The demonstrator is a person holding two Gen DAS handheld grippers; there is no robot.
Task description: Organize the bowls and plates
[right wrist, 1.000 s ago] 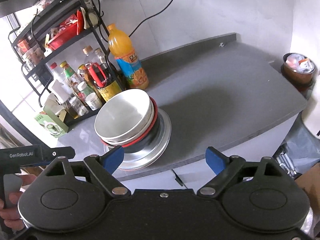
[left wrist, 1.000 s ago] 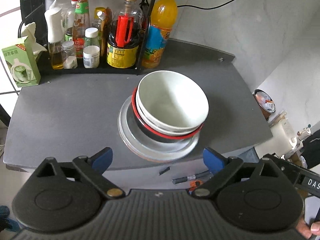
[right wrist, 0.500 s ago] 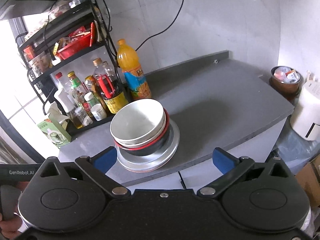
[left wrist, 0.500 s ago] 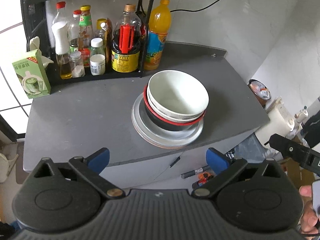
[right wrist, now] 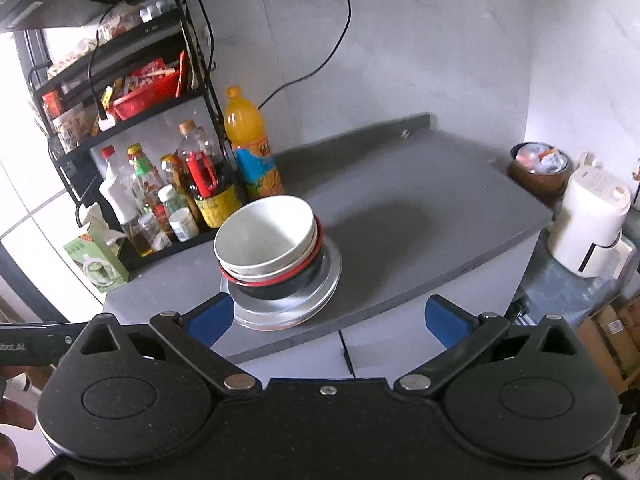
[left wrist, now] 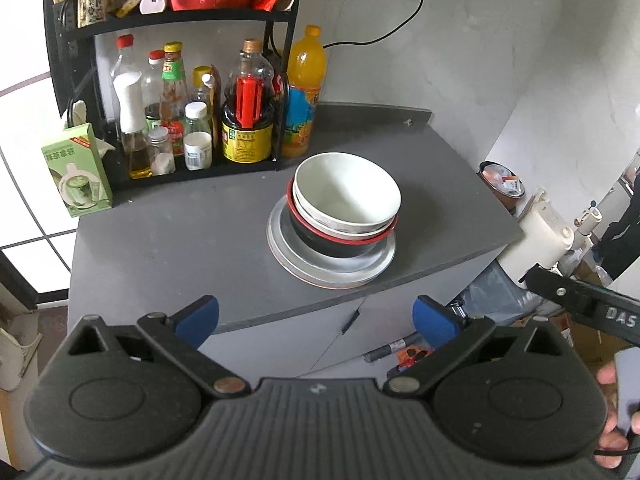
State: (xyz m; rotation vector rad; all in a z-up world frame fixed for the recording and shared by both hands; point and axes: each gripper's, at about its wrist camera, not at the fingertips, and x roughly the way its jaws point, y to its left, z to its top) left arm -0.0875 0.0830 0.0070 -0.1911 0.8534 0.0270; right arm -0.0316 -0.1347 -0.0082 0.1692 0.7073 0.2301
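Hovering wide open and empty, both tools, left (left wrist: 316, 316) and right (right wrist: 328, 318), face the stacked bowls (left wrist: 346, 196) beyond.

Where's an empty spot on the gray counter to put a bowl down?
Bare counter lies right of the bowl stack, toward the wall. More lies left of it, before the bottle rack. It is crowded along the rack and tea box.
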